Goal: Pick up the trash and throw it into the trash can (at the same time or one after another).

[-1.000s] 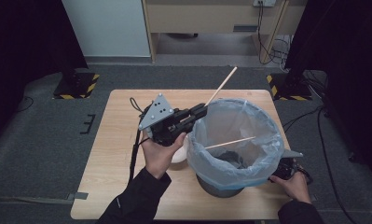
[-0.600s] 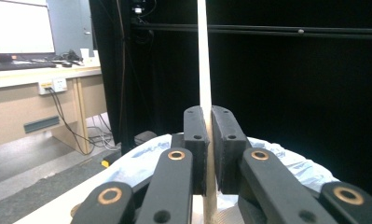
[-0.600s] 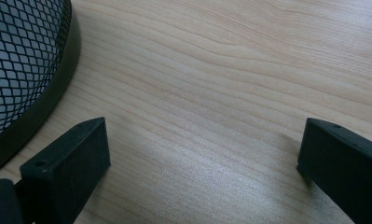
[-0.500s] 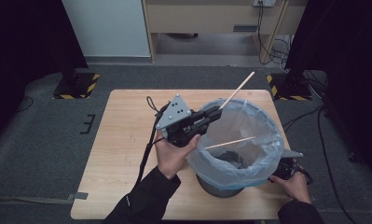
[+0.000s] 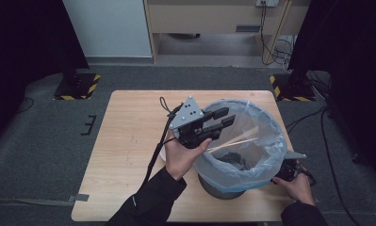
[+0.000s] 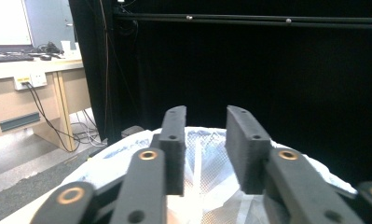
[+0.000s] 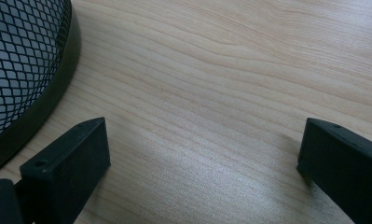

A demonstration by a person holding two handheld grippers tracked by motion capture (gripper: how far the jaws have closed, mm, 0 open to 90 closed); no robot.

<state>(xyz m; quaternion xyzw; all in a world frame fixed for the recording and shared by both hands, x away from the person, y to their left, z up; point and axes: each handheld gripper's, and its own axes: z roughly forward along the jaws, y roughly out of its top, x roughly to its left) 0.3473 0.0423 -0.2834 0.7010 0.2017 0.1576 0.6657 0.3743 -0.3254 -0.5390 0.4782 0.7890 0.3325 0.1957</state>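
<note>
**Left gripper over the lined bin**

The left gripper (image 5: pixel 221 118) has just been opening; its jaws stand apart with nothing between them, above the bin (image 5: pixel 242 141) rim. Two chopsticks (image 5: pixel 235 140) lie inside the bin (resting across its liner). The right gripper (image 7: pixel 200 154) sits wide open, empty, beside the bin's base on the table (image 5: pixel 129 136).

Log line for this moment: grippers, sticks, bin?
left gripper: jaws just opening, empty, over bin | sticks: inside bag | right gripper: open, on table
</note>
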